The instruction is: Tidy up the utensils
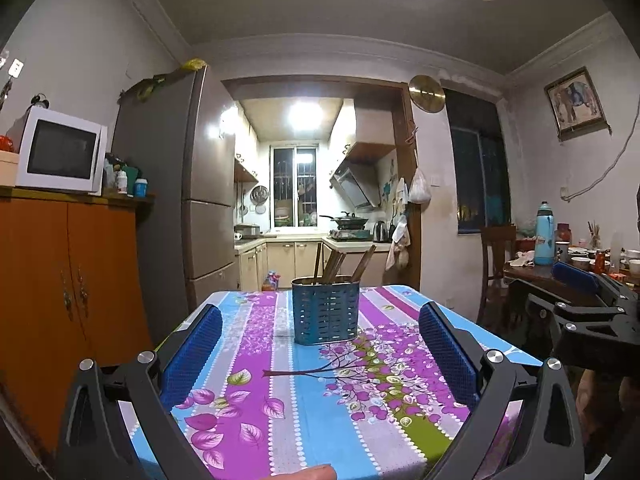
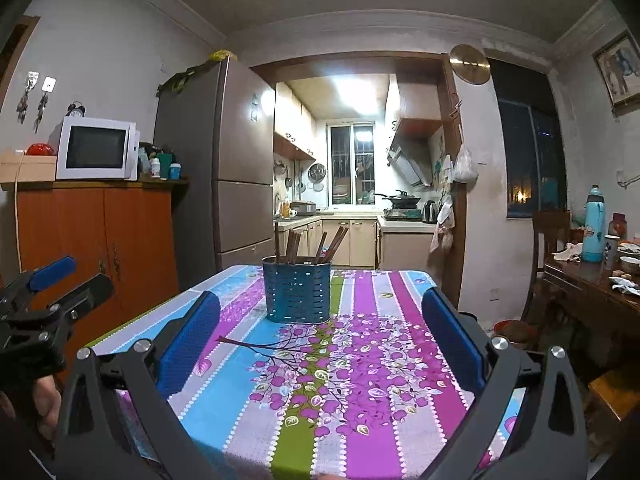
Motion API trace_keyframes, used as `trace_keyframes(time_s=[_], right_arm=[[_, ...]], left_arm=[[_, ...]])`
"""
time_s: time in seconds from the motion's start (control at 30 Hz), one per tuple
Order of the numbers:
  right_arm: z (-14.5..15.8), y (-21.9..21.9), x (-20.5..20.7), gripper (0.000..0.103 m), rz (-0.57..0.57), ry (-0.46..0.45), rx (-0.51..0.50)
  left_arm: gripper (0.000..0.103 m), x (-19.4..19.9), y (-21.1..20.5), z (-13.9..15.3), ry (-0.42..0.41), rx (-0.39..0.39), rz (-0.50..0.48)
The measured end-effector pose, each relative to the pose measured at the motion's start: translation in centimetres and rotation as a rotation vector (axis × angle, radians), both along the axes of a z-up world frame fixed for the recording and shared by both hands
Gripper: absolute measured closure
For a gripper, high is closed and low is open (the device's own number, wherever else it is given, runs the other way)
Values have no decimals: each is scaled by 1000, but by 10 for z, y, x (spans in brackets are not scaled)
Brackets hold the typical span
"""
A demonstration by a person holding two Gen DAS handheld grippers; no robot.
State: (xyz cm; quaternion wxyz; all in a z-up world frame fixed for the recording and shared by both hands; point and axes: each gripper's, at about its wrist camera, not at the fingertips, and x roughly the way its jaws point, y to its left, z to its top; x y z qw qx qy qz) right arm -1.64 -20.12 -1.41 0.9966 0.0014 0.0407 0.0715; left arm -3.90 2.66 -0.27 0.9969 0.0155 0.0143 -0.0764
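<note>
A blue perforated utensil holder (image 1: 325,310) (image 2: 297,293) stands toward the far end of the table with the floral cloth (image 1: 248,408) (image 2: 372,364). Several brown wooden chopsticks (image 1: 335,265) (image 2: 316,245) stick up out of it. My left gripper (image 1: 320,322) hovers over the near part of the table, open, with nothing between its blue pads. My right gripper (image 2: 320,312) is likewise open and empty, well short of the holder. Each gripper shows at the edge of the other's view: the right one (image 1: 580,292) and the left one (image 2: 60,280).
An orange cabinet (image 1: 72,300) with a white microwave (image 1: 60,152) stands left, a grey fridge (image 1: 176,184) behind it. A cluttered wooden dining table (image 2: 592,284) with a blue thermos (image 2: 594,224) and a chair (image 2: 550,248) stand right. A kitchen doorway lies beyond.
</note>
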Motion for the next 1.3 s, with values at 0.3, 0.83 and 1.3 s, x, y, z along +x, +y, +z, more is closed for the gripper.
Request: trace_keyframes(time_s=[0.3,0.83,1.3], right_arm=[[-7,3,-6,5,-12,-15,-7],[-8,3,-8,5,-13,-26,-19],[-8,7,-7,5,-3,-18,-32]], left_arm=[[5,-4,-6,-6,-9,5,17],[5,3,-9,-8,11,13,35],[5,9,-6,-12,29,12,65]])
